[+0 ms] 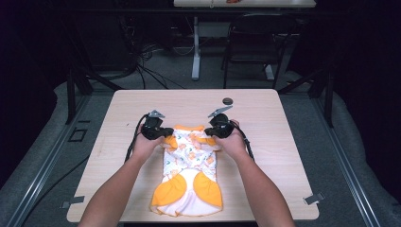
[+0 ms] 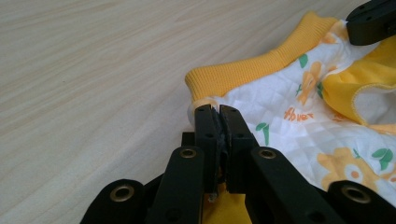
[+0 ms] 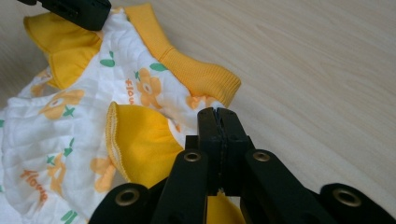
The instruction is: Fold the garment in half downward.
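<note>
Small pet garment (image 1: pixel 189 165), white quilted cloth printed with orange flowers and green leaves, laid flat on the near middle of a light wooden table (image 1: pixel 118 118), ribbed yellow collar toward the far side, yellow ruffled hem spread at the near edge

Left gripper (image 1: pixel 163 135) at the garment's far left corner, held in the left hand (image 1: pixel 144 146), forearm coming in from the near edge. In the left gripper view, left gripper (image 2: pixel 217 112) with jaws pressed together, a thin fold of the garment (image 2: pixel 289 126) pinched between them just near the ribbed yellow collar (image 2: pixel 261 70); tip of the other gripper at the upper right corner of that view

Right gripper (image 1: pixel 213 134) at the garment's far right corner, held in the right hand (image 1: pixel 234 142). In the right gripper view, right gripper (image 3: pixel 217 114) closed tight as well, a sliver of yellow fabric visible low between the jaws, edge of the garment (image 3: pixel 70 116) gripped just beside the collar end (image 3: pixel 196 74); yellow sleeve frill (image 3: pixel 140 140) lying to the left of the jaws

Grey three-cornered plates on top of both grippers, black cables trailing back along the hands

Small dark round object (image 1: pixel 228 100) on the table beyond the right gripper, well apart from the garment; too small to identify. Black chair (image 1: pixel 255 42) and white table leg (image 1: pixel 196 47) on the floor beyond the table's far edge
</note>
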Motion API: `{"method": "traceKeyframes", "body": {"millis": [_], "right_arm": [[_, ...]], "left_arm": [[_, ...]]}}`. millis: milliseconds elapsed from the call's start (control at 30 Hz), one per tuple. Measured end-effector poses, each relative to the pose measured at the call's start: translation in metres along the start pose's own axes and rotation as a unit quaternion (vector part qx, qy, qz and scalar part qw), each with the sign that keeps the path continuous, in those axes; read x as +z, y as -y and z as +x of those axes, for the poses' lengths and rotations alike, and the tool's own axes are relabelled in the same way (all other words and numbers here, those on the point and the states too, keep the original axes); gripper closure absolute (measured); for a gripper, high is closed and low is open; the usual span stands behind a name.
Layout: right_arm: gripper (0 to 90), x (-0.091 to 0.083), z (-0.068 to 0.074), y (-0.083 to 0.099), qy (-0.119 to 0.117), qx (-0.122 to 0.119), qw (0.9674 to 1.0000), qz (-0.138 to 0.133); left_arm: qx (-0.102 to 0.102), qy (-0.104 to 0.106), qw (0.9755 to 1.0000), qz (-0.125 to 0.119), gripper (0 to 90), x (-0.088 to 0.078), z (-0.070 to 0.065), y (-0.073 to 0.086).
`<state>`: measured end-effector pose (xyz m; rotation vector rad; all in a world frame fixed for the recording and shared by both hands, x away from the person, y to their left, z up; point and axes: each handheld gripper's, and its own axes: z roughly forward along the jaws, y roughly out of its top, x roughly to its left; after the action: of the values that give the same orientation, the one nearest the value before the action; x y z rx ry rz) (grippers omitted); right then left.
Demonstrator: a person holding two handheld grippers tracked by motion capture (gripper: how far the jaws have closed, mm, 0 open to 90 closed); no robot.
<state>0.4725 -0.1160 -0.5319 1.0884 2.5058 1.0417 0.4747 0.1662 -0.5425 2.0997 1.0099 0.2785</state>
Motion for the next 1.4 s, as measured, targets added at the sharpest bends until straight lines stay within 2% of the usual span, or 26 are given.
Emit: {"method": "traceKeyframes", "body": {"millis": [133,233,333,600,633,767,833,933,1033,1067,1200,1400], "right_arm": [[89.5,-0.005,0.001,-0.003,0.002,0.001,0.9999,-0.010],[89.5,-0.006,0.002,-0.004,0.005,-0.002,0.9999,-0.013],[89.5,-0.013,0.004,-0.013,0.013,-0.020,0.9997,-0.011],[89.5,-0.031,0.008,-0.033,0.029,-0.040,0.9984,-0.028],[89.5,-0.037,0.009,-0.040,0.036,-0.047,0.9975,-0.038],[89.5,-0.048,0.011,-0.051,0.046,-0.060,0.9960,-0.048],[89.5,-0.053,0.012,-0.055,0.049,-0.063,0.9952,-0.057],[89.5,-0.060,0.013,-0.059,0.054,-0.068,0.9937,-0.071],[89.4,-0.061,0.015,-0.057,0.056,-0.078,0.9930,-0.069],[89.4,-0.060,0.016,-0.056,0.058,-0.086,0.9925,-0.065],[89.3,-0.058,0.022,-0.049,0.057,-0.096,0.9921,-0.058],[89.3,-0.059,0.027,-0.040,0.056,-0.111,0.9909,-0.052]], "left_arm": [[-0.004,0.001,1.0000,-0.007,87.1,-0.005,0.001,-0.002],[0.002,0.000,0.9999,-0.012,87.0,-0.011,0.000,-0.006],[0.007,-0.003,0.9998,-0.021,87.1,-0.018,-0.001,-0.013],[0.017,-0.012,0.9988,-0.045,87.2,-0.036,0.000,-0.030],[0.020,-0.015,0.9984,-0.051,87.2,-0.041,-0.001,-0.035],[0.029,-0.019,0.9972,-0.067,87.2,-0.051,-0.002,-0.044],[0.033,-0.018,0.9969,-0.068,87.3,-0.053,-0.002,-0.046],[0.044,-0.024,0.9954,-0.082,87.3,-0.062,-0.004,-0.052],[0.050,-0.027,0.9951,-0.082,87.3,-0.062,-0.006,-0.051],[0.058,-0.028,0.9951,-0.075,87.3,-0.061,-0.009,-0.047],[0.069,-0.028,0.9950,-0.066,87.3,-0.057,-0.012,-0.039],[0.072,-0.022,0.9945,-0.072,87.3,-0.060,-0.015,-0.031]]}}
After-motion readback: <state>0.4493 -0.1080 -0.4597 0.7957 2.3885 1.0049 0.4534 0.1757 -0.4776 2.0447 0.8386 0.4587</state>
